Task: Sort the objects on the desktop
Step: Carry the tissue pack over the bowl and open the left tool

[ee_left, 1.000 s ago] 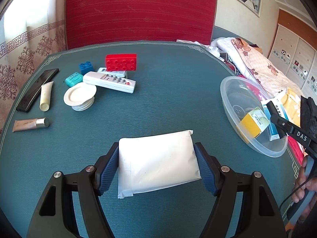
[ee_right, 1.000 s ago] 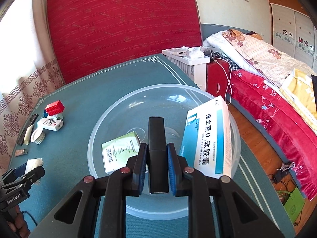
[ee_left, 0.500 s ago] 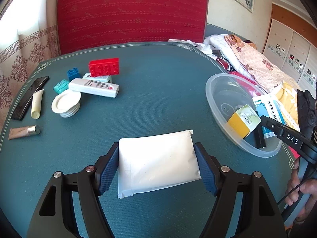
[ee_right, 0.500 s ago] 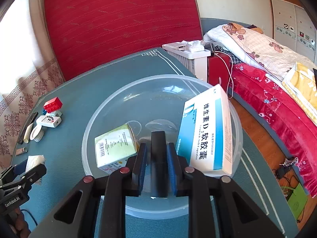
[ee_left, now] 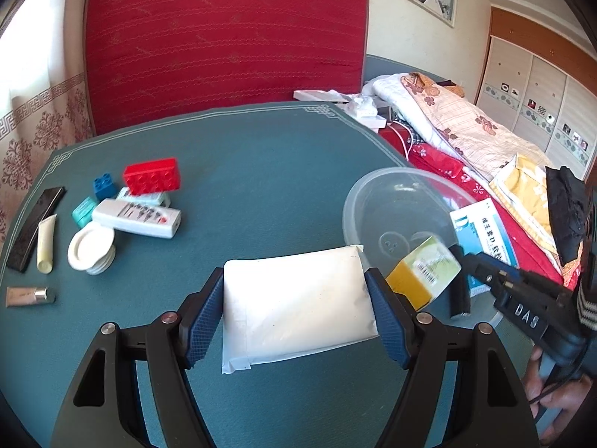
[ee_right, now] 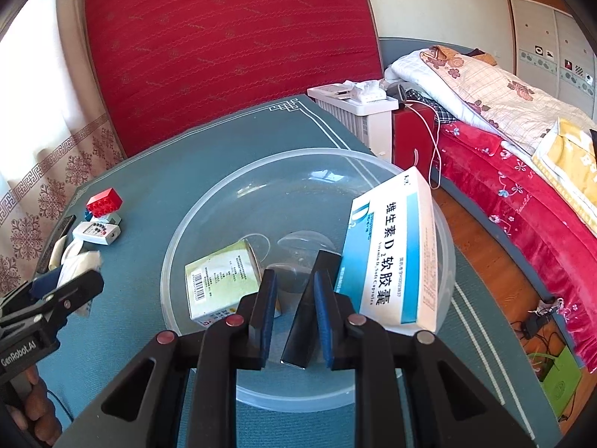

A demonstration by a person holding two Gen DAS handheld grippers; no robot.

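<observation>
Presently, the soft, light white pouch [ee_left: 298, 300], best taken by its side edges, is clamped at lower centre by the left gripper [ee_left: 296, 313], while the parted right gripper [ee_right: 293, 311] has released the black bar [ee_right: 311, 308] in the clear bowl [ee_right: 224, 201]

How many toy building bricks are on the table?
2: a red brick atop the remote controls at the table's left, and a small blue brick just left of it. Others may be hidden.

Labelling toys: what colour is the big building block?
Red, clearest in the left wrist view.
</observation>
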